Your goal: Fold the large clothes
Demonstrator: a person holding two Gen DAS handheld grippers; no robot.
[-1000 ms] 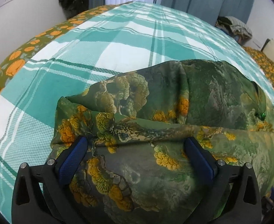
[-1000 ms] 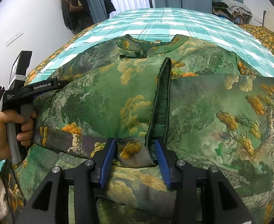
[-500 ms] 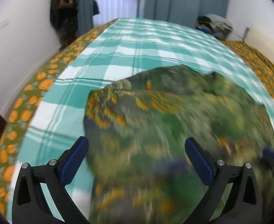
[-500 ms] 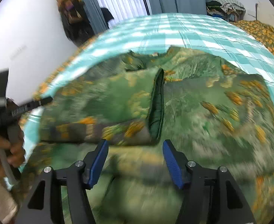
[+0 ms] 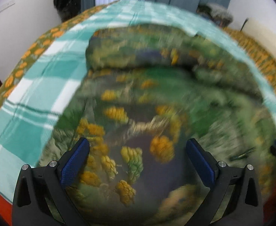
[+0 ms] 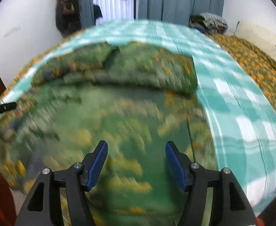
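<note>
Both claws tilt steeply down over the bed (image 6: 232, 98). The left claw (image 5: 138, 150) stands wide apart, nothing between its pads. The right claw (image 6: 136, 150) has just been opening, its pads apart and empty. The green floral garment (image 5: 156, 94) lies folded on the checked sheet (image 5: 34, 98), its fold toward twelve o'clock.

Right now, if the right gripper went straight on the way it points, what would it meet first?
Most likely the green printed garment spread on the checked bedsheet. The right gripper is open, with nothing between its jaws. The picture is blurred, so depth is uncertain.
</note>
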